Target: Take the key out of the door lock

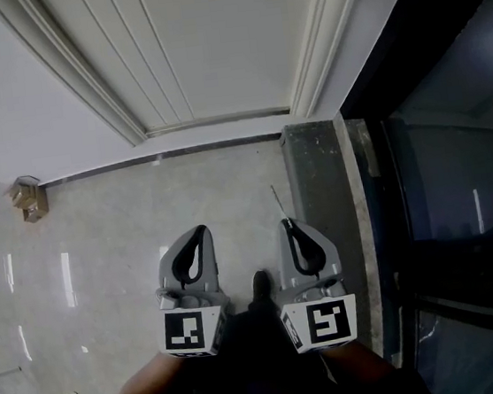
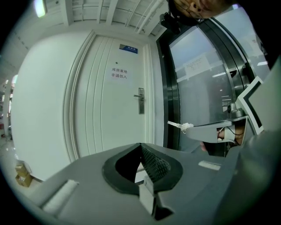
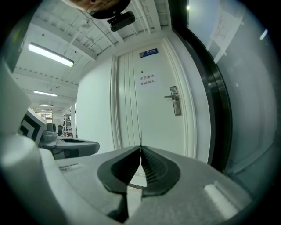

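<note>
The white door (image 2: pixel 109 110) stands a few steps ahead, and its metal handle and lock plate (image 2: pixel 140 100) are also in the right gripper view (image 3: pixel 174 100). My right gripper (image 1: pixel 287 224) is shut on the key (image 1: pixel 277 202), whose thin blade sticks out past the jaw tips. In the left gripper view the key (image 2: pixel 178 125) shows a white tag at the jaws. From the right gripper view I see the key (image 3: pixel 140 139) edge-on above my right gripper (image 3: pixel 140 148). Beside it, my left gripper (image 1: pixel 199 231) is shut with nothing in it (image 2: pixel 141 146). Both are far from the door.
A dark-framed glass wall (image 1: pixel 445 212) runs along the right, with a dark stone strip (image 1: pixel 316 183) at its foot. A small cardboard box (image 1: pixel 27 197) sits on the glossy floor by the left wall. A paper notice (image 2: pixel 119 73) hangs on the door.
</note>
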A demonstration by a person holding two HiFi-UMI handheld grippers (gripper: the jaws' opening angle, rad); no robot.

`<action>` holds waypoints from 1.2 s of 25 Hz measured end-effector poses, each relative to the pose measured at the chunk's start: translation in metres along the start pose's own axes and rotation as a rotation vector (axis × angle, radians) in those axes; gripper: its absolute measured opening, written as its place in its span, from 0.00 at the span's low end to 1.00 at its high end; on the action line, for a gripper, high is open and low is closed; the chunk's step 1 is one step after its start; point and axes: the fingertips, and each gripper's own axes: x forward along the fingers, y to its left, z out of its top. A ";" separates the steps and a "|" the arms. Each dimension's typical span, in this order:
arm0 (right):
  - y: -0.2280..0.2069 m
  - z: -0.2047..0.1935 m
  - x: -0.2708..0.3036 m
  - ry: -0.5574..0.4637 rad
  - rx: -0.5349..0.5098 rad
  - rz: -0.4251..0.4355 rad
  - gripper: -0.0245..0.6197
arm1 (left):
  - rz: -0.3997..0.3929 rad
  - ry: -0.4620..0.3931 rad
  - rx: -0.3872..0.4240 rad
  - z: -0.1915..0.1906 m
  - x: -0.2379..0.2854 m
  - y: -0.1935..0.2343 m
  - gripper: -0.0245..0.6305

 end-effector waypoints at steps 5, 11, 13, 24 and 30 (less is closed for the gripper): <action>0.020 -0.009 -0.020 0.007 -0.004 -0.014 0.04 | -0.010 -0.015 0.015 -0.004 -0.028 0.000 0.07; 0.058 -0.020 -0.044 0.024 -0.005 -0.065 0.04 | -0.015 -0.026 -0.001 -0.016 -0.073 0.026 0.07; 0.079 -0.020 -0.053 0.028 -0.004 -0.088 0.04 | -0.015 -0.026 -0.006 -0.022 -0.093 0.041 0.07; 0.167 -0.043 -0.103 0.052 0.013 -0.173 0.04 | -0.107 -0.056 -0.057 -0.045 -0.171 0.078 0.07; 0.191 -0.055 -0.117 0.052 0.024 -0.178 0.04 | -0.090 -0.059 -0.050 -0.059 -0.192 0.097 0.07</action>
